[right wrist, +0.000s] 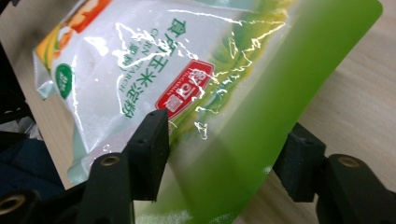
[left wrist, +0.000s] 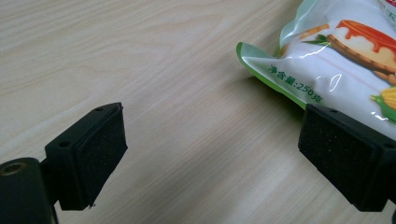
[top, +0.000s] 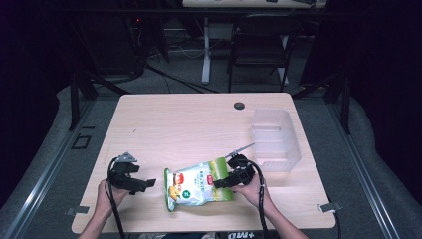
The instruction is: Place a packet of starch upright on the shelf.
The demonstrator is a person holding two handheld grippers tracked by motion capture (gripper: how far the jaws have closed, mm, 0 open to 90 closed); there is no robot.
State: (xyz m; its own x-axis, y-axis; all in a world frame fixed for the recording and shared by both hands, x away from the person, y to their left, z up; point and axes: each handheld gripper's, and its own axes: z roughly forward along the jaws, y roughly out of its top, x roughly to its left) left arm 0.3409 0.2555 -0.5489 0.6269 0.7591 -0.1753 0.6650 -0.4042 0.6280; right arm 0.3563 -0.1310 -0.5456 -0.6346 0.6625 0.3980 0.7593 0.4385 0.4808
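A white and green snack bag (top: 199, 186) with red and orange print lies flat near the table's front edge. My right gripper (top: 221, 181) comes in from the bag's right end. In the right gripper view its jaws (right wrist: 224, 154) straddle the green end of the bag (right wrist: 140, 74), one pad on the printed face and the other behind the green edge, pressing on it. My left gripper (top: 147, 184) rests low over the table just left of the bag, wide open (left wrist: 212, 158) with bare wood between the pads. The bag's corner (left wrist: 336, 60) lies beside its right pad.
A clear plastic bin (top: 276, 139) stands on the table (top: 174, 124) at the right, just behind my right hand. A small black round disc (top: 239, 105) sits near the far edge. Beyond the table stand a chair and a desk leg.
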